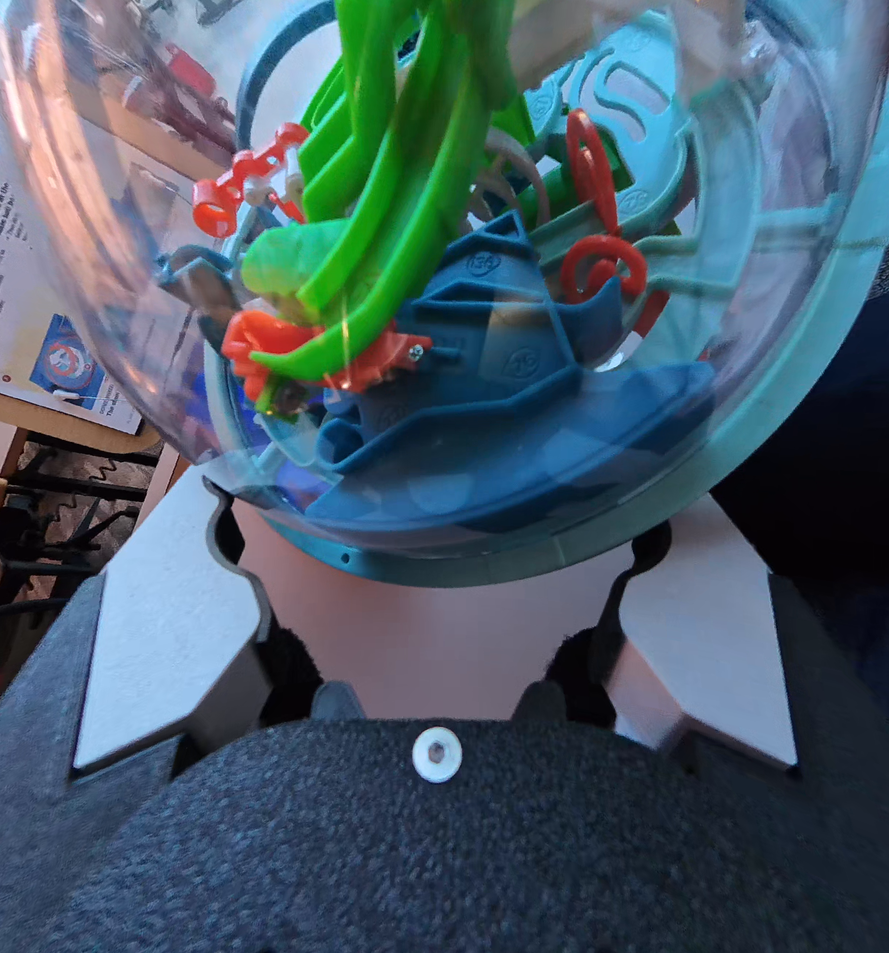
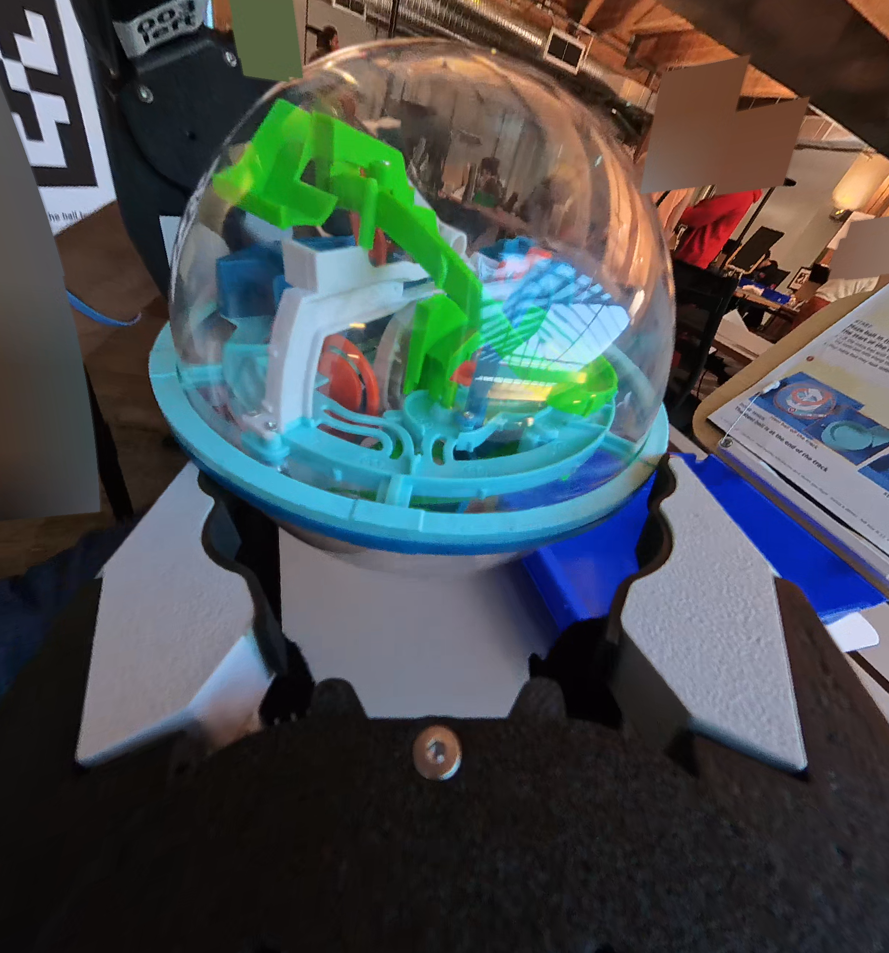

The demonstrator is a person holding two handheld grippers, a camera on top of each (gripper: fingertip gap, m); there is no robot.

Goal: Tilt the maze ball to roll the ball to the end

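Observation:
The maze ball [image 2: 421,289] is a clear sphere with a light-blue equator ring and green, white, orange and blue tracks inside. In the right wrist view it sits nearly upright, and my right gripper [image 2: 434,495] is shut on it, with the white fingers [image 2: 174,567] clamping the ring from both sides. In the left wrist view the maze ball [image 1: 483,309] is tilted steeply and fills the frame, and my left gripper [image 1: 434,526] is shut on its lower edge. The left gripper's black body [image 2: 174,103] shows behind the sphere. I cannot pick out the small steel ball.
A blue stand [image 2: 586,582] lies under the sphere to the right. A printed instruction sheet on a board [image 2: 818,412] stands at the right; it also shows in the left wrist view [image 1: 19,309]. A black-and-white marker card [image 2: 35,103] is at far left. People sit far behind.

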